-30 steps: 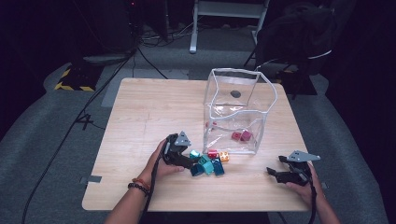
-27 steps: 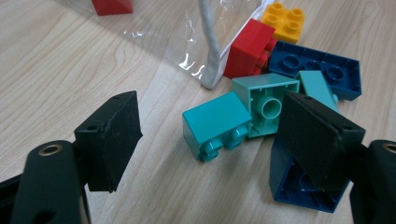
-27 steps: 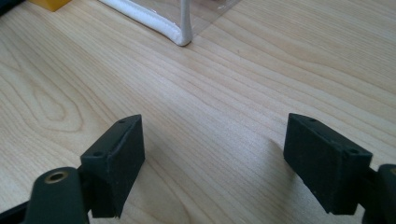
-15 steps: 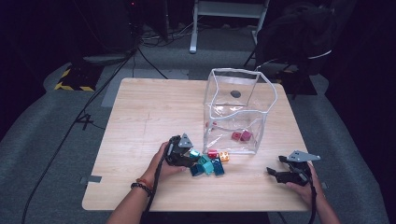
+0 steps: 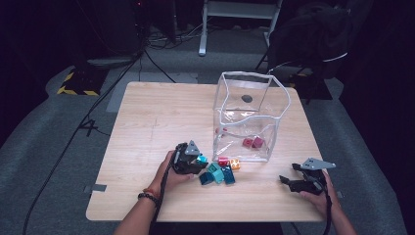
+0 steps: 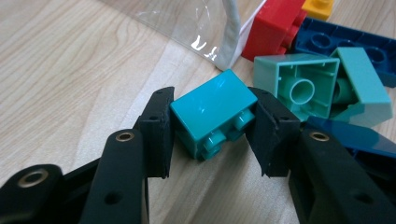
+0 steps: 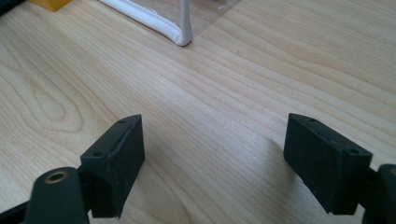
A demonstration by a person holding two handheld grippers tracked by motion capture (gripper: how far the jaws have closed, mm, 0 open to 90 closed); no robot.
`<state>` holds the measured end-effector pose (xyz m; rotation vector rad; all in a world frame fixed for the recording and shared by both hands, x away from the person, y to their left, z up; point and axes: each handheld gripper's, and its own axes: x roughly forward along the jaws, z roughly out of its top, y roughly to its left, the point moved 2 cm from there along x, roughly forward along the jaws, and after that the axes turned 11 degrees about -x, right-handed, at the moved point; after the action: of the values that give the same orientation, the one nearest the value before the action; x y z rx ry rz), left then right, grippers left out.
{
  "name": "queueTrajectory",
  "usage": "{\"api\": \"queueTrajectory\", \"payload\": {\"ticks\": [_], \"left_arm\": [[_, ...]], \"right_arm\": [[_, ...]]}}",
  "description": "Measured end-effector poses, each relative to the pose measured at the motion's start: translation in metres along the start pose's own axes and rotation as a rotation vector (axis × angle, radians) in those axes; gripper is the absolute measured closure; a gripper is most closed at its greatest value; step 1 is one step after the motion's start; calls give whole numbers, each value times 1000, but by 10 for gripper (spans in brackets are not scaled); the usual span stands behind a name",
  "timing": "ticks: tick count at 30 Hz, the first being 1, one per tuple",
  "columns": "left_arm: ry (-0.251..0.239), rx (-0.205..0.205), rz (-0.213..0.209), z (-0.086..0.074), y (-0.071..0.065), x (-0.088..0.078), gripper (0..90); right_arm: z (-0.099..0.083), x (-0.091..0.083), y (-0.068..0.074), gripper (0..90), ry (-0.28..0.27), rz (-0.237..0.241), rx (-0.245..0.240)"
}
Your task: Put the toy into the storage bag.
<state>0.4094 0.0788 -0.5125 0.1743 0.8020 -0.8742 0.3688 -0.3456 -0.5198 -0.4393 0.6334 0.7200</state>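
Observation:
My left gripper (image 5: 198,164) sits at the left edge of a small brick pile, its jaws just having been closing. In the left gripper view its pads (image 6: 159,126) press both sides of a teal brick (image 6: 210,112) that lies on its side on the wood. The same teal brick (image 5: 201,159) peeks out at the gripper's tip in the high view. My right gripper (image 5: 286,181) rests near the table's front right corner. Its jaws (image 7: 215,140) stand wide open over bare wood.
A clear plastic box (image 5: 249,117) stands behind the pile, with two dark red bricks (image 5: 253,142) inside. Beside the teal brick lie a mint brick (image 6: 299,84), a red brick (image 6: 273,30), a yellow brick (image 6: 317,7) and dark blue bricks (image 6: 345,44).
The left gripper has edged right into the brick pile and drawn its jaws in around the teal brick. The right hand and gripper have stayed put.

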Motion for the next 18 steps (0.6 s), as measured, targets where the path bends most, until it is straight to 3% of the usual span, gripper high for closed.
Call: {"api": "queueTrajectory", "payload": {"ticks": [14, 18], "left_arm": [[-62, -13, 21, 5, 1, -18, 548], [-40, 6, 24, 5, 7, -15, 548]], "right_arm": [[0, 0, 0, 209, 0, 0, 0], [0, 0, 0, 208, 0, 0, 0]]}}
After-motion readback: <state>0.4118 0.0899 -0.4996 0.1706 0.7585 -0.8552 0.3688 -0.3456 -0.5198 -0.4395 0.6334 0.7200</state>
